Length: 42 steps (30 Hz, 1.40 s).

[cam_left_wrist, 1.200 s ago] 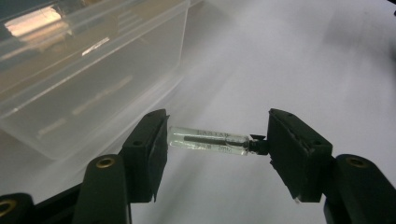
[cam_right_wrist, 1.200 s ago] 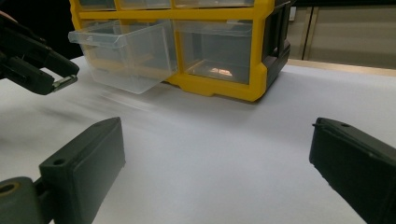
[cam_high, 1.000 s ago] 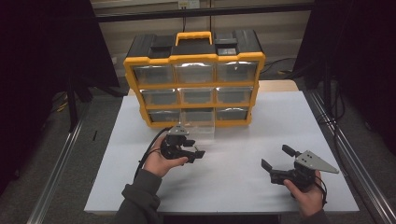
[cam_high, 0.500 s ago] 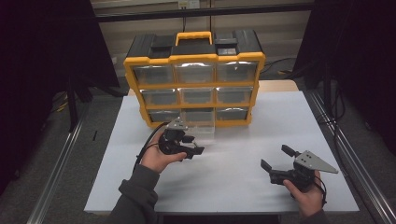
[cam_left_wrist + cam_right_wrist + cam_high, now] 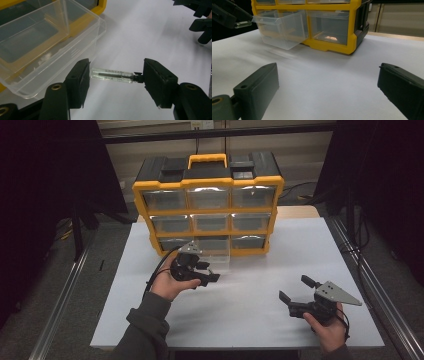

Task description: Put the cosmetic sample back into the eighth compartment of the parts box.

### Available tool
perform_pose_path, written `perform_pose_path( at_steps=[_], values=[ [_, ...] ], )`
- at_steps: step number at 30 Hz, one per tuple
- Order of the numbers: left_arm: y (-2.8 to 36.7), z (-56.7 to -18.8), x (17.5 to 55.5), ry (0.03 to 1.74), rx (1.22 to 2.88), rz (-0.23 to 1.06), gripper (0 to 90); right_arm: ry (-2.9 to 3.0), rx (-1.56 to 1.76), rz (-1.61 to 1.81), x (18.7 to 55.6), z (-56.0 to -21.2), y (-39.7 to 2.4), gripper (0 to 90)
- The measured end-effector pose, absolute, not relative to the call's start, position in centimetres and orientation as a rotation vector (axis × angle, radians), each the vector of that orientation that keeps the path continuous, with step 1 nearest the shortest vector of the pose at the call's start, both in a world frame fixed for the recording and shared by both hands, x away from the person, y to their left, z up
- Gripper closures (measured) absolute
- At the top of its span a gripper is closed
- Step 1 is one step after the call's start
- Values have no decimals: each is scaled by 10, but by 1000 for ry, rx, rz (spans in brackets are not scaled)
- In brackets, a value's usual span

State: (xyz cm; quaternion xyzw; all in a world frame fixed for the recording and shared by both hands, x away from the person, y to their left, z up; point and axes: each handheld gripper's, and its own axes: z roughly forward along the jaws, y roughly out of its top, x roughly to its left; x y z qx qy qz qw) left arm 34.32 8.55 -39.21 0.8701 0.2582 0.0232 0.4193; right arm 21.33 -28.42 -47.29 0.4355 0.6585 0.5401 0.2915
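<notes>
A small clear glass vial [image 5: 112, 75] with a dark cap lies lengthwise between the jaws of my left gripper [image 5: 116, 75], which is shut on its two ends. In the high view the left gripper [image 5: 200, 272] hovers just in front of the clear drawer [image 5: 214, 252] pulled out of the bottom row of the yellow organizer [image 5: 207, 205]. The drawer [image 5: 50, 42] sits just left of the vial in the left gripper view. My right gripper [image 5: 295, 294] rests low at the front right, open, with nothing between its jaws [image 5: 328, 85]. From there the pulled drawer [image 5: 280, 27] and the vial [image 5: 243, 24] appear at the upper left.
The organizer has three rows of clear drawers, a black top and a yellow handle [image 5: 207, 159]. It stands at the back of the white table [image 5: 300, 250]. Metal rails run along both sides of the table.
My left gripper has edged a little farther from the person, toward the pulled drawer, with the vial still in it. The right gripper has stayed put.
</notes>
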Motion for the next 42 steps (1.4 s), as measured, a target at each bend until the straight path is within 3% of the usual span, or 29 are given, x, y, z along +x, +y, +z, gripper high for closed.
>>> perform_pose_path(
  at_steps=[42],
  values=[
    [85, -362, 366, 688, 2172, 128, 396, 1762, 1150, 1445, 213, -472, -284, 28]
  ],
)
